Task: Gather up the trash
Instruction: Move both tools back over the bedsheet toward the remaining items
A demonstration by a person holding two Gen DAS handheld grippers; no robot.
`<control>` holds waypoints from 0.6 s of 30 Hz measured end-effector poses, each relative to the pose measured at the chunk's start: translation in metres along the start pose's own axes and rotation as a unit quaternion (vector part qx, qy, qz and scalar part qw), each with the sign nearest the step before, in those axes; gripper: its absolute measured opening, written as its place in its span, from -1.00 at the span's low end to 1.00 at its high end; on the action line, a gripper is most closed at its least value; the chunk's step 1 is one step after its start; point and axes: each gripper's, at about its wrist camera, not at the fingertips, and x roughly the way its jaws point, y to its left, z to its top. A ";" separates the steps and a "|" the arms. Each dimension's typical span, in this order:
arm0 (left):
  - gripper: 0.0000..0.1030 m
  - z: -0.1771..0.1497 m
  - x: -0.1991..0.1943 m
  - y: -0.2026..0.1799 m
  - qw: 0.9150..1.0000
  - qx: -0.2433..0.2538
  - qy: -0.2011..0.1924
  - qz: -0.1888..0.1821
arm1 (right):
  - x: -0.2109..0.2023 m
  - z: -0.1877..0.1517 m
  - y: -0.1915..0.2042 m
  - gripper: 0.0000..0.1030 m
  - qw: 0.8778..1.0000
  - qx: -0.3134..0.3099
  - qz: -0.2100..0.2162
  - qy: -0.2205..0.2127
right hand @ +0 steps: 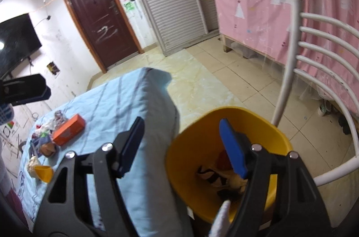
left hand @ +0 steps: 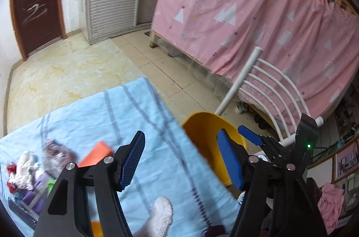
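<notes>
Pale marbled floor tiles (right hand: 202,84) run back to a dark red door (right hand: 98,12), a white slatted cabinet (right hand: 166,1) and, on the right, a pink curtain (left hand: 258,19) printed with white trees. Nearer the cameras a desk covered in a light blue striped cloth (left hand: 139,116) carries the trash still to be collected: at its far left lies a heap of crumpled wrappers and paper (left hand: 27,172), an orange box (right hand: 69,129) just beside it, and a small yellow cup (right hand: 44,173) with a pale wad touching it nearer the desk's front edge. In the left wrist view the left hand-held gripper (left hand: 181,160) hangs over the cloth with its blue-padded jaws apart and nothing between the pads; a white fluffy lump (left hand: 161,214) shows low between its arms, but whether it touches the gripper cannot be told. Just off the desk's right edge stands a yellow bin (right hand: 264,122), and trash already lies in its bottom: a red scrap, a black-and-white wrapper and a pale crumpled piece. The right hand-held gripper (right hand: 184,147) is spread open and empty, its left pad over the desk's edge and its right pad over the bin's mouth. Behind the bin a white chair with curved back slats (right hand: 323,53) stands against the curtain.
</notes>
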 end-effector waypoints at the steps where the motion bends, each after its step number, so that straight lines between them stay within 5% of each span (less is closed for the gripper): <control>1: 0.14 -0.002 -0.005 0.008 1.000 -0.005 -0.003 0.004 | 0.002 0.001 0.009 0.31 1.000 -0.014 -0.003 0.008; 18: 0.14 -0.030 -0.075 0.161 0.992 -0.081 -0.042 0.092 | 0.003 0.002 0.129 0.49 0.992 -0.118 0.042 0.022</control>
